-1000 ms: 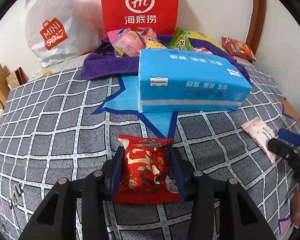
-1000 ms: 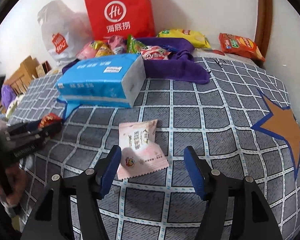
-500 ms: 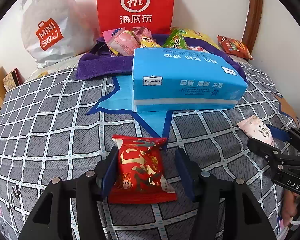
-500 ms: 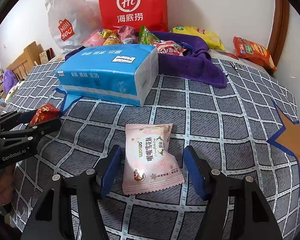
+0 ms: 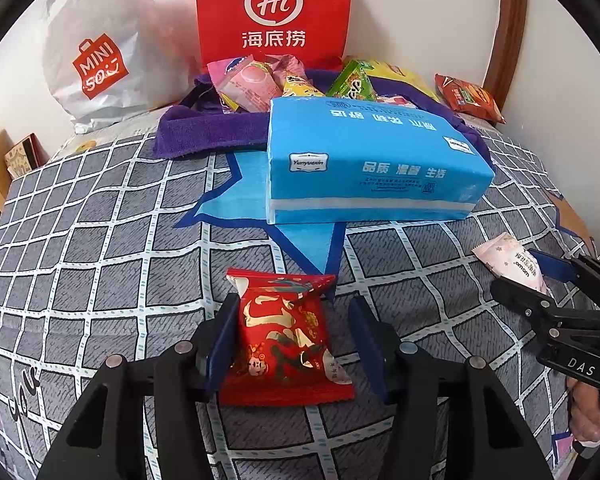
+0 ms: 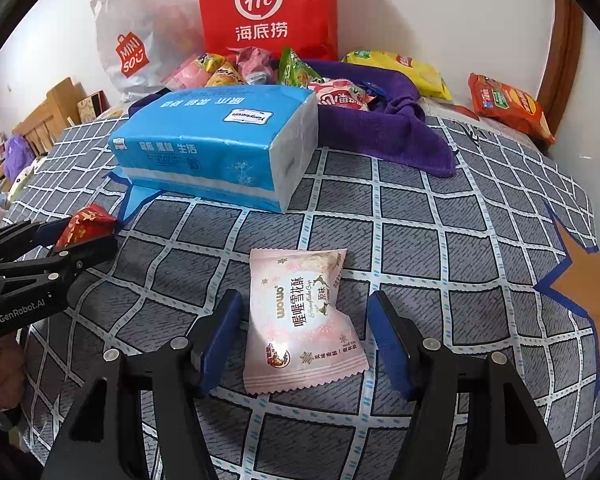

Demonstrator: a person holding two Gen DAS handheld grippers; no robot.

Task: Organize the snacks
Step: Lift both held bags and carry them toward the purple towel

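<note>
Both grippers straddle loose snacks: my left gripper (image 5: 292,344), jaws closing, around the red packet (image 5: 286,338); right gripper (image 6: 304,340) spread around the pink packet (image 6: 302,320). Neither is lifted; the snack pile (image 6: 260,70) sits at twelve o'clock.

A home bedroom: a bed with a grey checked bedspread (image 5: 100,240) stands against a white wall (image 6: 440,8), with shopping bags (image 5: 274,12), snack packets (image 6: 504,104) and a tissue pack (image 5: 364,160) lying on it.
</note>
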